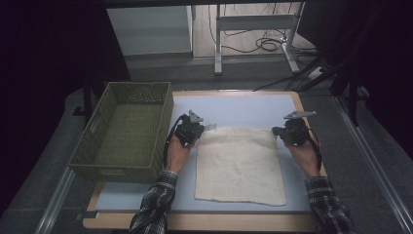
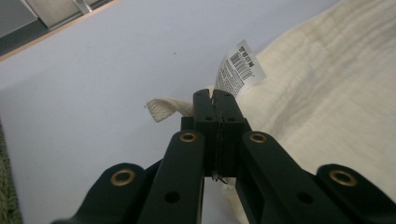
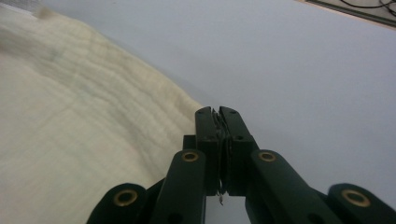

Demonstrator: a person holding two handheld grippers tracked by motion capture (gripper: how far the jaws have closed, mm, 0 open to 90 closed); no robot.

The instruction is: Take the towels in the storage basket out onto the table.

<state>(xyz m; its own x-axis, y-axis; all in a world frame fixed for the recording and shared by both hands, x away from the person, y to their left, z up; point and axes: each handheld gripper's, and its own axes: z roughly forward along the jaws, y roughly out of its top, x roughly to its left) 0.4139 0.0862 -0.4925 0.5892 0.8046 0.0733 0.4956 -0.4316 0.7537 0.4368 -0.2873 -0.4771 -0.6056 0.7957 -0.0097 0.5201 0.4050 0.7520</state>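
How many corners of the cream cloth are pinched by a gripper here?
2: the left gripper is shut on the cloth at its far left corner, by the white tag; the right gripper is shut on the far right corner.

Your right gripper [image 3: 220, 113] had its jaws pinched together on the cream cloth's [image 3: 79, 126] corner. Cloth spread left of the jaws, rippled, blurred at far left. Pale blue table mat [image 3: 299, 70] lay right and beyond.
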